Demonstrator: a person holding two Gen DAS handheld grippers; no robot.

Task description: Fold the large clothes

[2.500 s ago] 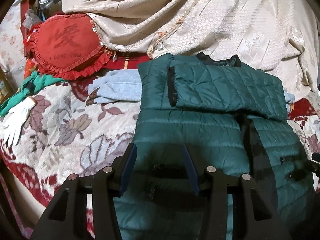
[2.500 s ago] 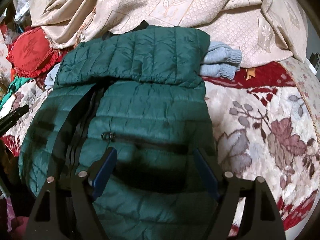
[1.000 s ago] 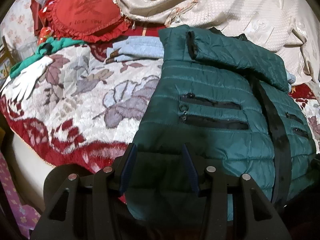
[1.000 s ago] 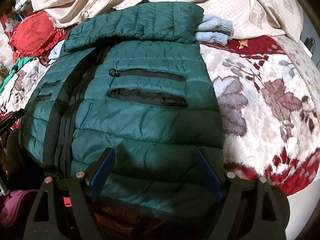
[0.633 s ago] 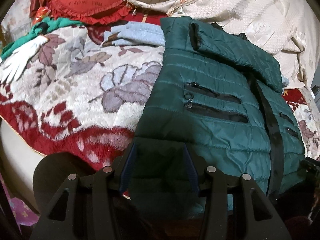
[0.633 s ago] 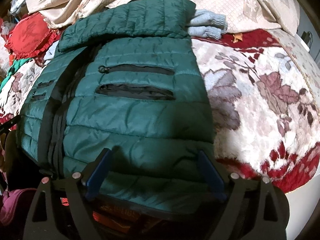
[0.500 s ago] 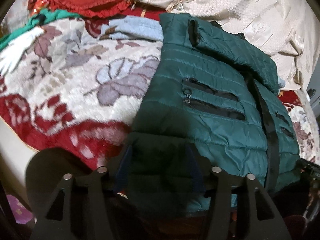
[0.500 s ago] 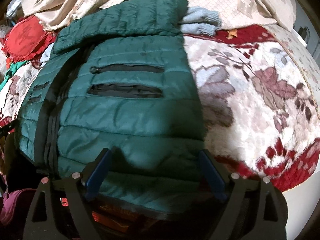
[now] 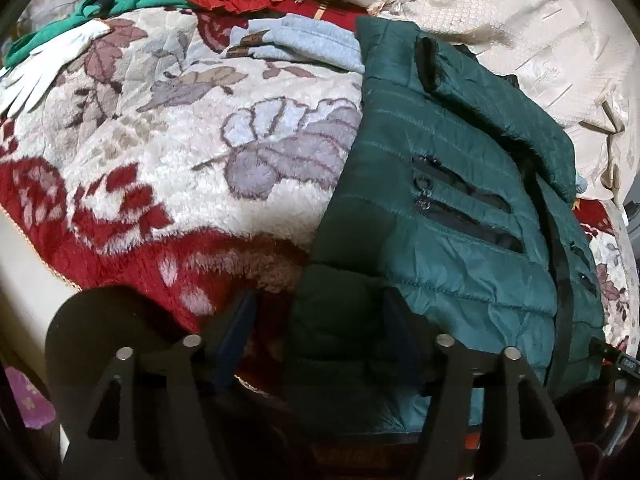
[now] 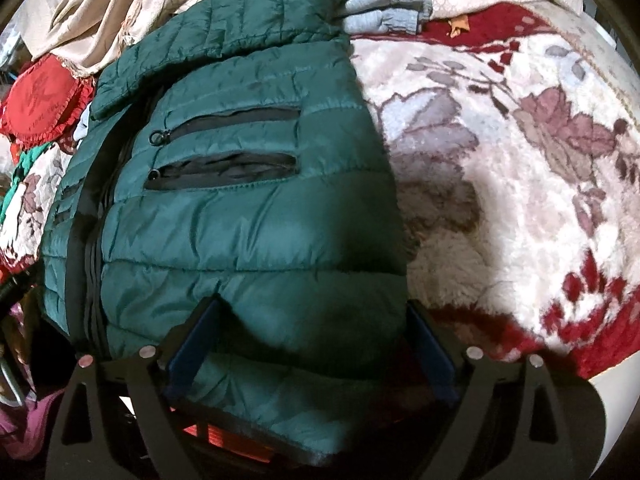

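Note:
A dark green quilted puffer jacket [image 9: 452, 216] lies front up on a floral bed blanket, sleeves folded across its top, its hem hanging over the near bed edge. It also shows in the right wrist view [image 10: 248, 216]. My left gripper [image 9: 320, 328] is open, its jaws on either side of the jacket's lower left hem corner. My right gripper [image 10: 312, 332] is open wide, its jaws on either side of the lower right hem. Neither pinches the cloth.
A red and cream floral blanket [image 9: 160, 152] covers the bed. A light blue knit garment [image 9: 304, 40] lies under the jacket's top. A red frilled cushion [image 10: 40, 96], a beige bedspread [image 9: 520, 32], a white glove [image 9: 36, 76] and green cloth [image 9: 132, 0] lie beyond.
Both grippers have drawn back toward the near bed edge and lowered to the jacket's hem. The left jaws have widened slightly. The jacket has stayed in place.

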